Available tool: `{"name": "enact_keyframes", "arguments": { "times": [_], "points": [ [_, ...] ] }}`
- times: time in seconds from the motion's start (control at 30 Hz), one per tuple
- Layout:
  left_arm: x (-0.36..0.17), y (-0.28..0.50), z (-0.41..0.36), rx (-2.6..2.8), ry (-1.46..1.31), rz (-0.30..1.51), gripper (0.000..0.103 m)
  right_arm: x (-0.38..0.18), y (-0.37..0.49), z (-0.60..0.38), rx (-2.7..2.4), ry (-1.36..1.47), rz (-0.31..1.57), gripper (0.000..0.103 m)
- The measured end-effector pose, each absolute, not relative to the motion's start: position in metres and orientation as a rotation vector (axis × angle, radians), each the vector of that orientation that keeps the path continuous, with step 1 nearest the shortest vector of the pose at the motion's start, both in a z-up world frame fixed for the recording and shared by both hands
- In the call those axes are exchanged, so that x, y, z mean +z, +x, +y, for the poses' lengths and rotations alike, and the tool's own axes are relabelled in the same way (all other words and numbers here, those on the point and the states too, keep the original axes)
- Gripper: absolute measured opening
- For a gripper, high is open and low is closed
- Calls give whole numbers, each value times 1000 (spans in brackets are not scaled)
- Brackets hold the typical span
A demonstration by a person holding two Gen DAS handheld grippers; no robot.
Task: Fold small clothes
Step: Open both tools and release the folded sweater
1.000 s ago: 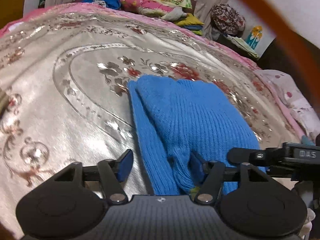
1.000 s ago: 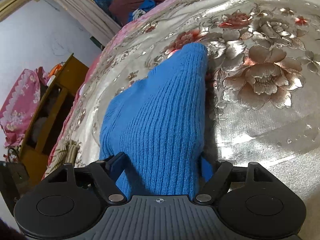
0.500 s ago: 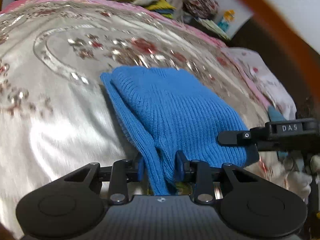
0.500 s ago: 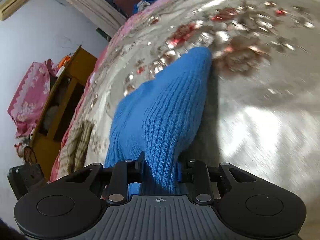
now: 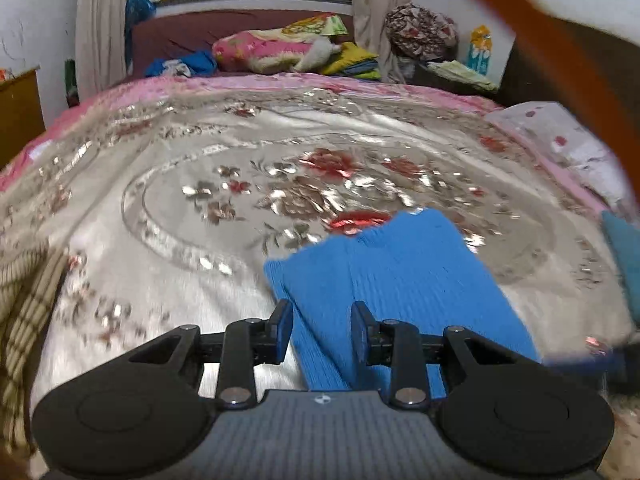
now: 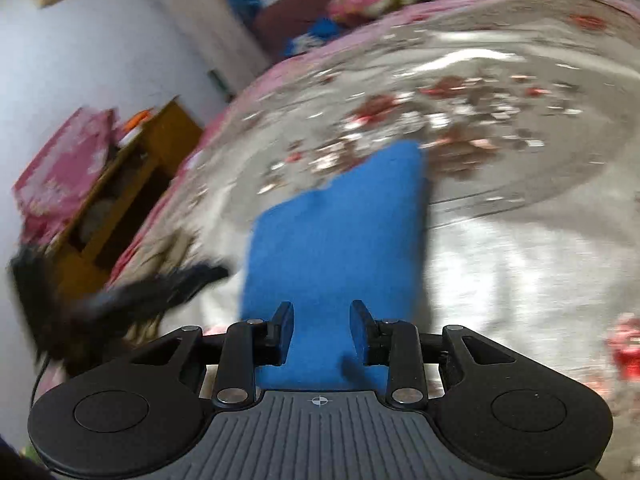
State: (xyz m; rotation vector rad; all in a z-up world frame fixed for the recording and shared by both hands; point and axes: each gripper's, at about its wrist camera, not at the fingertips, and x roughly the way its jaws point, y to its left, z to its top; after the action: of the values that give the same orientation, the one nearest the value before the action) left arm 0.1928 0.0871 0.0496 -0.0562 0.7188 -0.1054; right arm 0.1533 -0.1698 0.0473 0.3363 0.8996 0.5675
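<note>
A blue knitted garment point(image 5: 400, 276) lies folded on the shiny floral bedspread point(image 5: 200, 208). My left gripper point(image 5: 320, 330) is shut on the garment's near edge, with knit bunched between the blue pads. In the right wrist view the same garment point(image 6: 340, 232) runs away from me, lifted off the bed at the near end. My right gripper point(image 6: 322, 330) is shut on the near edge too. The other gripper shows as a dark blur point(image 6: 132, 296) at the left of the right wrist view.
A checked cloth point(image 5: 24, 304) lies at the bed's left edge. Pillows and piled clothes point(image 5: 280, 48) sit at the headboard. A teal item point(image 5: 624, 256) lies at the right. A wooden cabinet point(image 6: 120, 200) stands beside the bed.
Both grippers closed on the garment's near edge about half a second ago. Since then both have lifted and pulled back, and the garment has shifted on the bedspread.
</note>
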Motion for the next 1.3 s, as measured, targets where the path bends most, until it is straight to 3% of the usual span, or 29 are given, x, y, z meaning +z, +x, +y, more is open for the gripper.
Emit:
{"name": "enact_keyframes", "arguments": {
  "times": [0.4,0.83,1.3],
  "points": [
    [19,220,86,13,49,794,40,-20,147,-67,727,269,1042,31],
    [48,169,76,0,30,770,40,30,102,-111,616,235,941,32],
    [52,126,62,-8,33,789,48,39,84,-140,493,284,906,34]
  ]
}}
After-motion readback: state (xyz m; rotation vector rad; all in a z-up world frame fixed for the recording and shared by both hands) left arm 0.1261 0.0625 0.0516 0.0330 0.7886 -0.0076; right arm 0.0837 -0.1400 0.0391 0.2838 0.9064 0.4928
